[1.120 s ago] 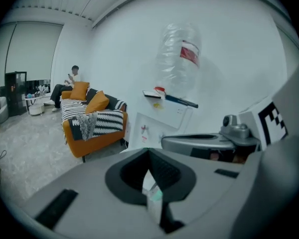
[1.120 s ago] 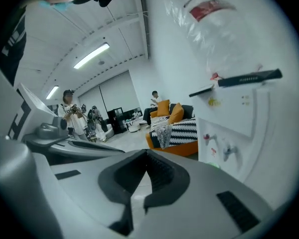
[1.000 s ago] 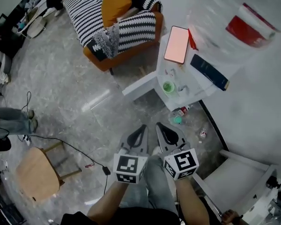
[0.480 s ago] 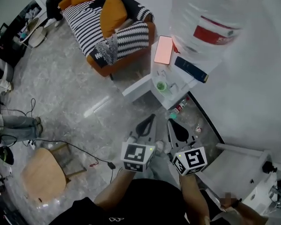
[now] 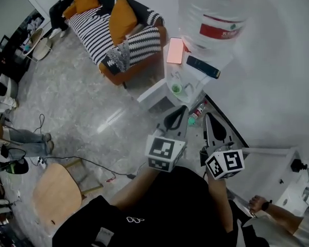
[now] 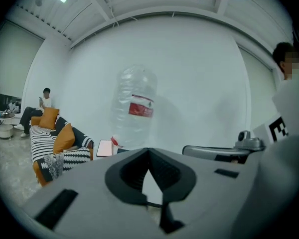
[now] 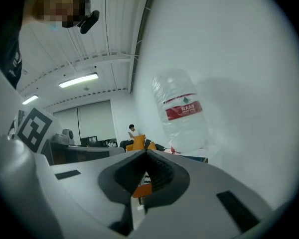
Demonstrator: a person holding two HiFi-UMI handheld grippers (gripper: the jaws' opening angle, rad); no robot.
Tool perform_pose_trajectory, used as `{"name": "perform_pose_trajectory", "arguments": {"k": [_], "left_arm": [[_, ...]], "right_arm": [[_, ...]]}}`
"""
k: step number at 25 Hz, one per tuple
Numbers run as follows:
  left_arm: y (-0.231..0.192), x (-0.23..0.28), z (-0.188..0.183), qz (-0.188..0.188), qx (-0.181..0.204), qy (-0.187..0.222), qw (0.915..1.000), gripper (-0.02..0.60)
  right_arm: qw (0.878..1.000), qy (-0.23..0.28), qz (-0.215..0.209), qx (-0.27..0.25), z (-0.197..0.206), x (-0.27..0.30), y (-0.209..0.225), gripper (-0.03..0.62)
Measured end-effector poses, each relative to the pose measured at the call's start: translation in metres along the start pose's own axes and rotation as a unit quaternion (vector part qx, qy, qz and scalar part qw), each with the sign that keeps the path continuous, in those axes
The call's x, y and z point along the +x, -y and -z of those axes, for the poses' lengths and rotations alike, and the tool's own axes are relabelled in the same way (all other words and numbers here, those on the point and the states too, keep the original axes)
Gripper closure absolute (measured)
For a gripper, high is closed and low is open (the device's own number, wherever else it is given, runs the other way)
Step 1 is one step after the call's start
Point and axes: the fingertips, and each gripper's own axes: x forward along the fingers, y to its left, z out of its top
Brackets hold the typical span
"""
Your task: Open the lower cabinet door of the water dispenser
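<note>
Left gripper (image 5: pixel 182 108) and right gripper (image 5: pixel 208 116) have risen toward the water dispenser (image 5: pixel 195 81), fingers pressed together, empty.
Overhead, its lower door is unclear; gripper views show only the bottle (image 6: pixel 134 108).

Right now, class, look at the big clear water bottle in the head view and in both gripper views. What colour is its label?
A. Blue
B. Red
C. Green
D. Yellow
B: the water bottle carries a red label across its clear body, and the same red band shows in both gripper views.
</note>
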Motion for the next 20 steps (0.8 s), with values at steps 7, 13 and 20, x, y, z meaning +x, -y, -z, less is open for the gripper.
{"name": "perform_pose_trajectory", "arguments": {"k": [7,13,20], "left_arm": [[0.019,0.005,-0.03,0.027,0.025,0.028,0.9989,0.571],[0.028,0.017,-0.03,0.038,0.026,0.023,0.9987,0.571],[0.028,0.023,-0.028,0.038,0.022,0.016,0.9989,0.571]], "right_arm": [[0.999,0.025,0.017,-0.037,-0.025,-0.003,0.005,0.583],[0.999,0.019,0.013,-0.023,-0.024,-0.001,0.014,0.583],[1.0,0.018,0.011,-0.022,-0.026,-0.001,0.017,0.583]]}}
